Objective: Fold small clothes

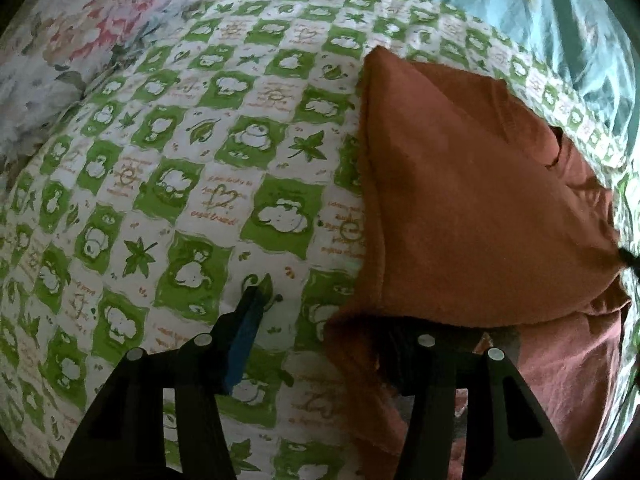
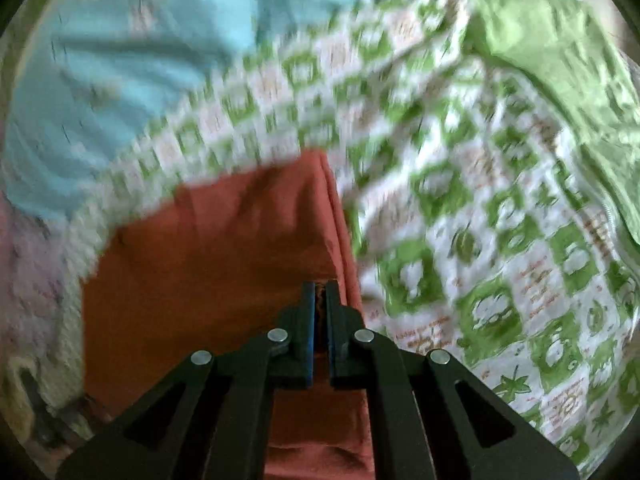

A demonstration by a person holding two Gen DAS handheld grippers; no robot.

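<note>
Green-checked bed sheet (image 1: 200, 184) underneath, rust shirt (image 1: 472, 200) at right of frame, partly folded. Right gripper (image 2: 320, 292) pinching shirt edge, lifted; left gripper (image 1: 320, 320) spread, one finger under cloth. Best carried across slowly, edges matched, fold kept taut.

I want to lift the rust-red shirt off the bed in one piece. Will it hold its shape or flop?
Probably flop: the shirt drapes in soft folds, and where the right gripper pinches it the cloth bunches. It looks thin, so likely light. Its matte knit should not slip from the fingers, though loose layers may fall open.
</note>
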